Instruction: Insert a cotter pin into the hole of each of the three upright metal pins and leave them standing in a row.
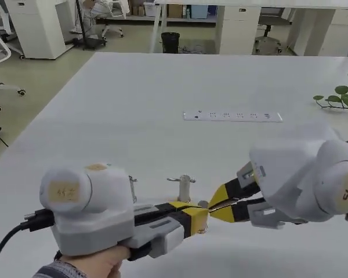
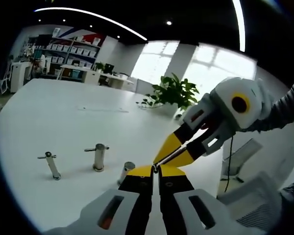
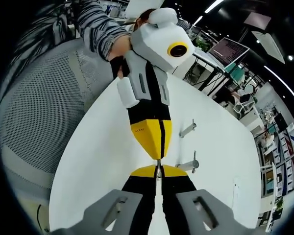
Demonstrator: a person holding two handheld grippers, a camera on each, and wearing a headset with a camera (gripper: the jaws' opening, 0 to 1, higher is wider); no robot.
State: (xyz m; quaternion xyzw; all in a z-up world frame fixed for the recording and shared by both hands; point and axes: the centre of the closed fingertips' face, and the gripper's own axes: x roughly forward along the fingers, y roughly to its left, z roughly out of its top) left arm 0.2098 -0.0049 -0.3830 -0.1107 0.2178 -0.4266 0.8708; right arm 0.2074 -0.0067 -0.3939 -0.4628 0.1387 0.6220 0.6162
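Three upright metal pins stand on the white table [image 1: 162, 104]. The left pin [image 2: 51, 165] and the middle pin [image 2: 99, 156] each carry a cotter pin through the top. The near pin [image 2: 127, 171] has a bare top. My left gripper [image 2: 156, 169] and right gripper [image 3: 158, 169] meet tip to tip just beside the near pin, both shut on a thin cotter pin [image 2: 175, 152] that lies along the right jaws. From above, the left gripper [image 1: 204, 213] reaches in from the left and the right gripper [image 1: 212, 208] from the right, and the near pin's top [image 1: 203, 204] peeks between them.
A white power strip [image 1: 232, 116] lies flat in the middle of the table. A green plant [image 1: 342, 97] sits at the right edge. Office chairs, cabinets and a black bin [image 1: 170, 41] stand on the floor beyond the far edge.
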